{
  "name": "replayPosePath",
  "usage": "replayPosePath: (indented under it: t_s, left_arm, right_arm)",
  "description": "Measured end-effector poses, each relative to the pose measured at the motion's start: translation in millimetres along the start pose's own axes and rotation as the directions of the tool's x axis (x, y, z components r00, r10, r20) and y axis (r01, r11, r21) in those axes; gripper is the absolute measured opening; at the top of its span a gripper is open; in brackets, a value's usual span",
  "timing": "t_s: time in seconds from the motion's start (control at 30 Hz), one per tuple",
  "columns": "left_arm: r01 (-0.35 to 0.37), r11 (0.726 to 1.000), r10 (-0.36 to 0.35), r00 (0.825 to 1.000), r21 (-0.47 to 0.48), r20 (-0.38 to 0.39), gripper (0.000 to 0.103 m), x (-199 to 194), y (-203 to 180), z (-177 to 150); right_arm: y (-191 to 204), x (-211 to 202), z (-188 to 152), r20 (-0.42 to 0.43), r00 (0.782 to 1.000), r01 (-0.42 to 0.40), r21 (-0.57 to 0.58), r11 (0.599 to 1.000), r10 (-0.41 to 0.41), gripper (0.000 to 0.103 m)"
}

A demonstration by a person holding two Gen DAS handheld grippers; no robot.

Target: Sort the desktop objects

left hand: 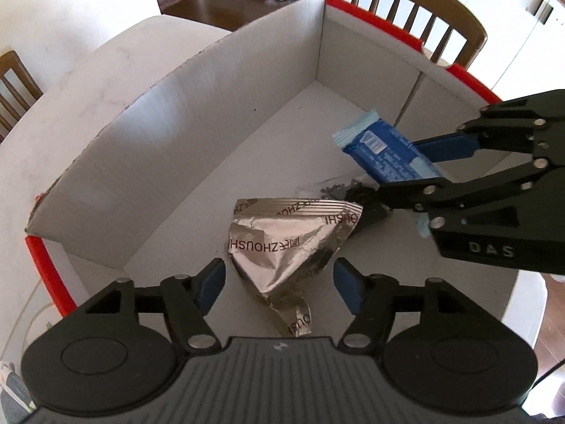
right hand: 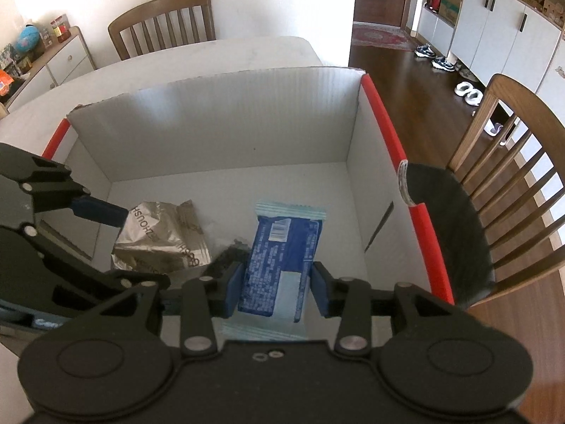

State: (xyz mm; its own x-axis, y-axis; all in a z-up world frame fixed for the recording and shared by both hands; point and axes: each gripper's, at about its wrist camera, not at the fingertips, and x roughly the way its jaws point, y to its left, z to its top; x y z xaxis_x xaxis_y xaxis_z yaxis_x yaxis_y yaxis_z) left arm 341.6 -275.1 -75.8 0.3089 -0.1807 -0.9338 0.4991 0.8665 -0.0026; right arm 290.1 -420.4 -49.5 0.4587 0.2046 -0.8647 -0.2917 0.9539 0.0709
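A white cardboard box with red-trimmed edges stands open on the table. On its floor lies a crumpled silver foil packet. My left gripper straddles it, open, with a gap at each pad. A blue snack packet sits between the pads of my right gripper, which is shut on it and holds it tilted above the box floor. A small clear bag of dark bits lies between the two packets.
The box sits on a white table. Wooden chairs stand around it. One chair at the right bears a dark cushion close to the box wall. Shoes lie on the wooden floor.
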Motion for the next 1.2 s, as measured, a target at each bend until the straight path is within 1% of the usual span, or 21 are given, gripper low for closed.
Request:
replayPosePath:
  t_s: [0.1,0.27,0.4,0.57,0.63,0.83,1.07,1.2]
  left_arm:
    - [0.001,1.0,-0.001,1.0,-0.01,0.015,0.067,-5,-2,-2]
    - [0.009,1.0,-0.008,0.999,-0.028,0.046,0.067,-20,1,-7]
    - [0.015,0.999,-0.012,0.997,-0.037,0.072,0.067,-29,0,-7]
    - [0.024,0.998,-0.017,0.993,-0.056,0.115,0.067,-45,0,-16]
    - [0.027,0.998,-0.018,0.99,-0.064,0.138,0.067,-57,3,-24]
    - [0.036,0.996,-0.017,0.979,-0.087,0.204,0.067,-79,-2,-33]
    - [0.049,0.992,-0.015,0.963,-0.118,0.267,0.067,-110,2,-52]
    - [0.041,0.99,-0.001,0.957,-0.133,0.289,0.067,-122,7,-63]
  right_arm:
    - [-1,-2,1,0.008,1.0,-0.003,0.01,1.0,0.003,0.046]
    - [-4,-7,1,0.017,1.0,0.003,0.02,1.0,-0.004,0.046]
    - [-2,-14,1,0.024,1.0,-0.004,0.026,1.0,0.004,0.046]
    - [0,-30,0,0.042,0.999,-0.025,0.028,0.999,0.024,0.046]
    - [3,-35,-1,0.05,0.998,-0.03,0.031,0.999,0.029,0.046]
    - [11,-53,-3,0.078,0.996,-0.056,0.045,0.997,0.052,0.046]
    - [29,-74,-6,0.113,0.991,-0.081,0.034,0.996,0.076,0.046]
    - [40,-84,-9,0.133,0.989,-0.063,0.014,0.998,0.061,0.046]
